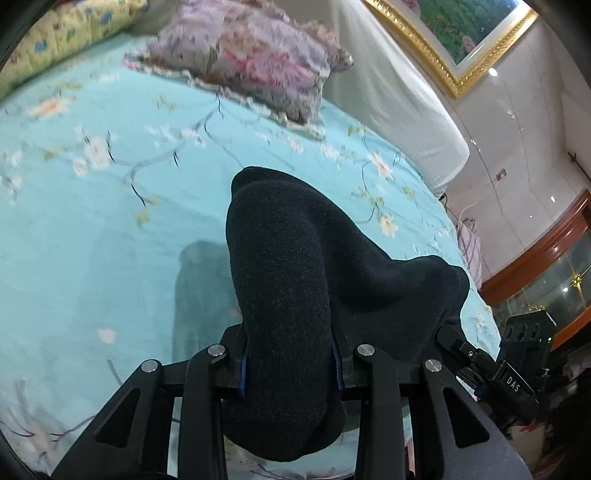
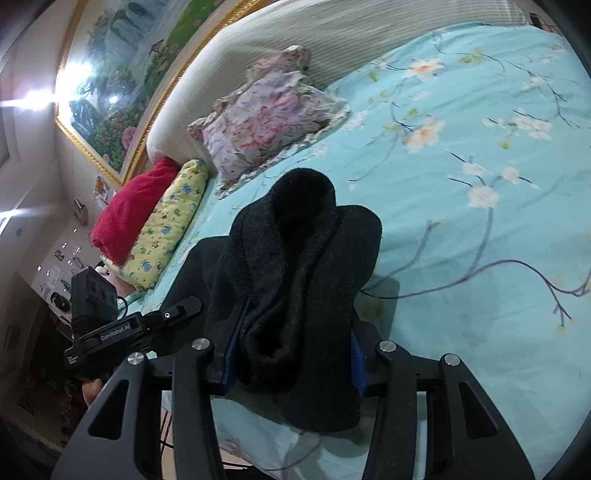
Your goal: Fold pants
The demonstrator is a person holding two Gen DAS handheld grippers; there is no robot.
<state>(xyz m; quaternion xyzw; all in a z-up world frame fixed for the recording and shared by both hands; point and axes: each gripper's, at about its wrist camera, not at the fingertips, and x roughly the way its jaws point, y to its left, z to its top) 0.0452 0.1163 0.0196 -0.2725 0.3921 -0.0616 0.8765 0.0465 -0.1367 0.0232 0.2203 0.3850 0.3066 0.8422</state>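
Observation:
The pants (image 1: pixel 295 258) are thick, dark knit fabric, lifted in a bunch off the turquoise flowered bed sheet (image 1: pixel 110 221). In the left wrist view my left gripper (image 1: pixel 290 365) is shut on a fat fold of them, blue pads pressing both sides. The cloth stretches right to my right gripper (image 1: pixel 456 341), seen from the side. In the right wrist view my right gripper (image 2: pixel 293 350) is shut on another rolled fold of the pants (image 2: pixel 306 240). My left gripper (image 2: pixel 181 308) shows at the left, holding the same cloth. Both sets of fingertips are hidden under fabric.
A floral pillow (image 2: pixel 269 118) leans on the pale headboard (image 2: pixel 258 48). A yellow quilt (image 2: pixel 166 225) and a red blanket (image 2: pixel 133 210) lie along the bed's far side. A gold-framed painting (image 1: pixel 461 29) hangs above. The sheet (image 2: pixel 480 258) spreads wide to the right.

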